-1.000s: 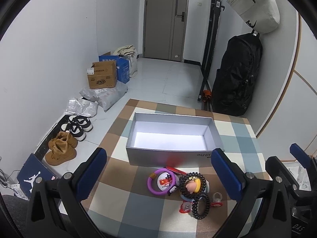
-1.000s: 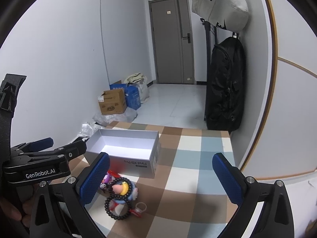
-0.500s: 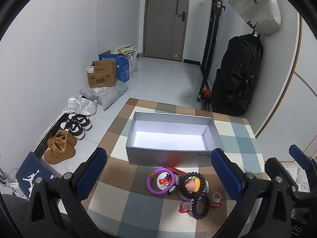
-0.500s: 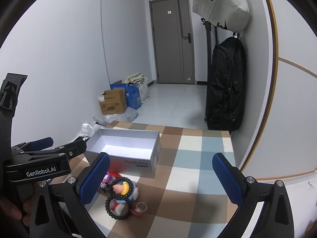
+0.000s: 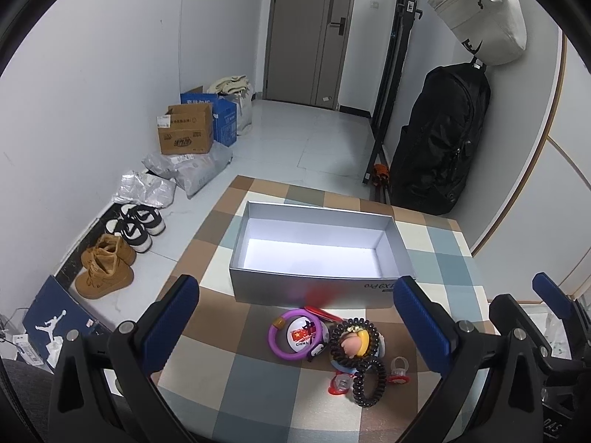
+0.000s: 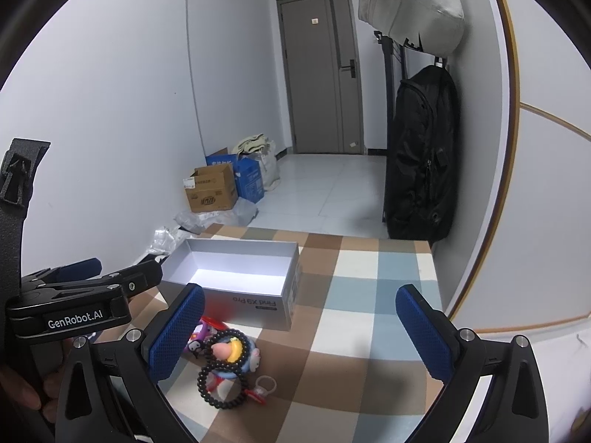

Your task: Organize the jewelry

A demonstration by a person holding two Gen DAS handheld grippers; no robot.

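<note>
An open silver box (image 5: 314,284) (image 6: 258,301) stands empty on the checked tablecloth (image 5: 240,387). Just in front of it lies a small heap of trinkets: a purple ring (image 5: 275,336) around a round badge, a black beaded bracelet (image 5: 352,345) (image 6: 218,373) over a small figure, a black coil band (image 5: 369,384) and a clear ring (image 5: 399,364) (image 6: 266,384). My left gripper (image 5: 295,328) hangs open above the heap, nothing between its blue pads. My right gripper (image 6: 295,332) is open too, right of the heap, holding nothing.
Beyond the table's left edge the floor holds shoes (image 5: 107,265), parcels and cardboard boxes (image 5: 186,134). A black backpack (image 5: 441,136) and a pale bag (image 5: 480,14) hang at the right wall. The right gripper's fingers (image 5: 546,291) show at the left view's right edge.
Both views have shifted only slightly; the heap and the box lie as before. Both grippers remain open.
</note>
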